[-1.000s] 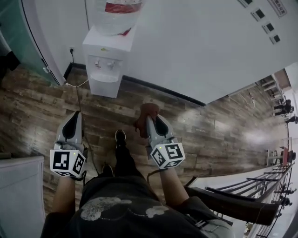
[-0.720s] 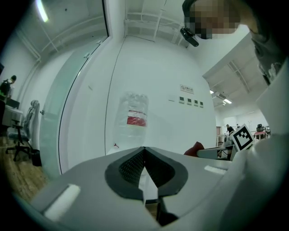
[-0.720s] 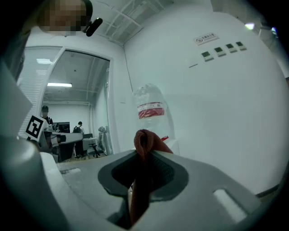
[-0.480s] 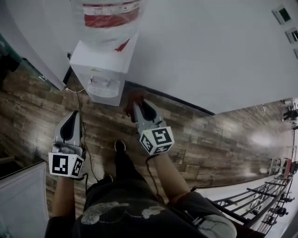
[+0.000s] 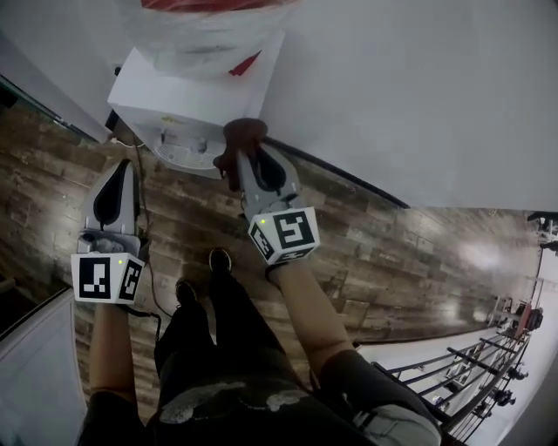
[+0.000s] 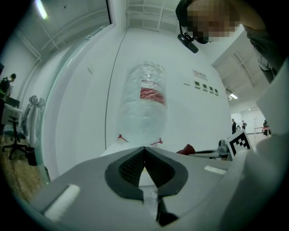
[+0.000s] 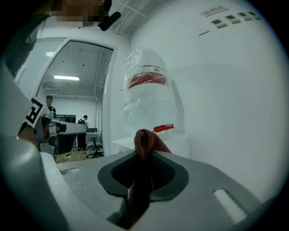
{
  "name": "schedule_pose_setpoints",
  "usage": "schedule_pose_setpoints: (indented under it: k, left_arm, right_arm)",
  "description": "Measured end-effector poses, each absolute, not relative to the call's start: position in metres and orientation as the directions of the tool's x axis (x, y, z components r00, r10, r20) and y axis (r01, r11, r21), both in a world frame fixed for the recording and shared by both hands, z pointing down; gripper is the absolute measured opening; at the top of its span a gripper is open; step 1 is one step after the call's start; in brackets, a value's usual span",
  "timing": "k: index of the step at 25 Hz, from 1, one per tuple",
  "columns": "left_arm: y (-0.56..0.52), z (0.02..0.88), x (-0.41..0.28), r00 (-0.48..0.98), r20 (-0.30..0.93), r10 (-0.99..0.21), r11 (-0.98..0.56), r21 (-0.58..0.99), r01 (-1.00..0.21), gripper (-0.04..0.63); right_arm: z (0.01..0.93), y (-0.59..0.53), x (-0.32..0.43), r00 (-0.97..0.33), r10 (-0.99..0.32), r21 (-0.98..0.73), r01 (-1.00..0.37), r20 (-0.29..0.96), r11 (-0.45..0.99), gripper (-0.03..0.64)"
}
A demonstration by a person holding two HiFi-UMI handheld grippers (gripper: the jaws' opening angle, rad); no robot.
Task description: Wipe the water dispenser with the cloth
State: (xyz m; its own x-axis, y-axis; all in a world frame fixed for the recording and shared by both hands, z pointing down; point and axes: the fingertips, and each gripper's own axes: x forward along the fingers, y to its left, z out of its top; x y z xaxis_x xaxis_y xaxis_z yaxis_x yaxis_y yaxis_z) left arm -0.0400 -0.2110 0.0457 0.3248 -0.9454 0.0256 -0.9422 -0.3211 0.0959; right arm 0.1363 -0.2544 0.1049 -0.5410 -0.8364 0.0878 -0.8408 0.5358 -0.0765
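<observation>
Two grippers, lower centre, head view. We note the left gripper (image 5: 122,167) has its jaws pressed together on nothing. The right gripper (image 5: 245,161) pinches the dark red cloth (image 5: 239,138), bunched just beside the white water dispenser (image 5: 161,96), upper left; we cannot tell if they touch. A clear bottle (image 5: 209,26) sits above.

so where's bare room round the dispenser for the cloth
Bare: the water dispenser top right of the bottle, by the cloth; the wood floor right of it along the wall. Crowded: the bottle fills the top's middle; the left gripper hangs front-left.
</observation>
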Motion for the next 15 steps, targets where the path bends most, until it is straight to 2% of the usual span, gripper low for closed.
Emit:
schedule_pose_setpoints:
  k: [6, 15]
  left_arm:
    - [-0.222, 0.135, -0.067, 0.320, 0.035, -0.947, -0.314, 0.115, -0.942, 0.018]
    - [-0.225, 0.288, -0.102, 0.306, 0.070, -0.950, -0.295, 0.134, -0.946, 0.018]
  right_arm:
    - [0.189, -0.260, 0.133, -0.506, -0.858, -0.079, -0.862, 0.086, 0.501, 0.044]
    - [0.355, -0.267, 0.126, -0.468, -0.871, -0.059, -0.884, 0.150, 0.464, 0.044]
